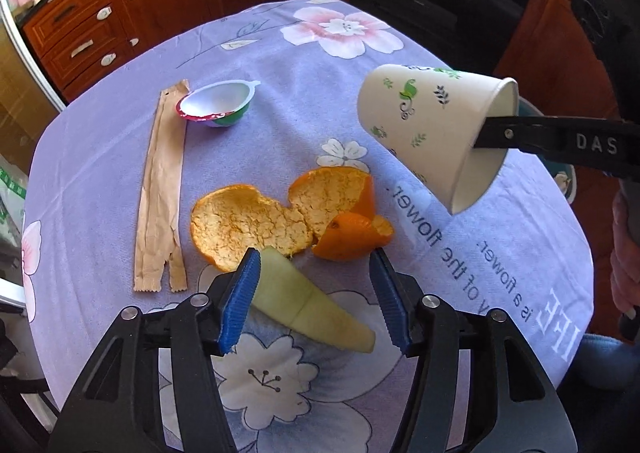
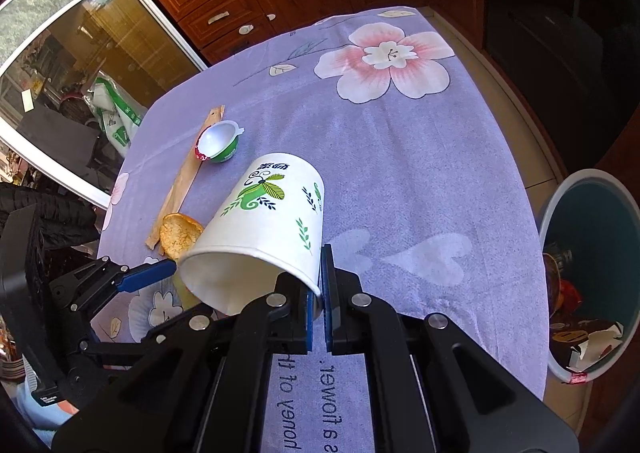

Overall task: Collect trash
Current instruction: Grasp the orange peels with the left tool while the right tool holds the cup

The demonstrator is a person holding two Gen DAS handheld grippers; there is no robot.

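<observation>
On the lilac flowered tablecloth (image 1: 280, 141), from the left, lie a long tan paper sleeve (image 1: 162, 189), a small white plastic tub (image 1: 218, 103) touching its top, a flattened orange peel (image 1: 288, 213), and a pale green rind slice (image 1: 308, 301) between the wide-open blue pads of the left gripper (image 1: 316, 297), which grips nothing. The right gripper (image 2: 319, 305) is clamped on the rim of a tilted white leaf-printed paper cup (image 2: 264, 241), held above the cloth. Only the right wrist view shows the teal bin (image 2: 592, 213) beside the table, cut off at the frame edge; there the cup hides most of the peel and all but a sliver of the rind.

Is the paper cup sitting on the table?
No, the right gripper holds the paper cup tilted in the air by its rim.
</observation>
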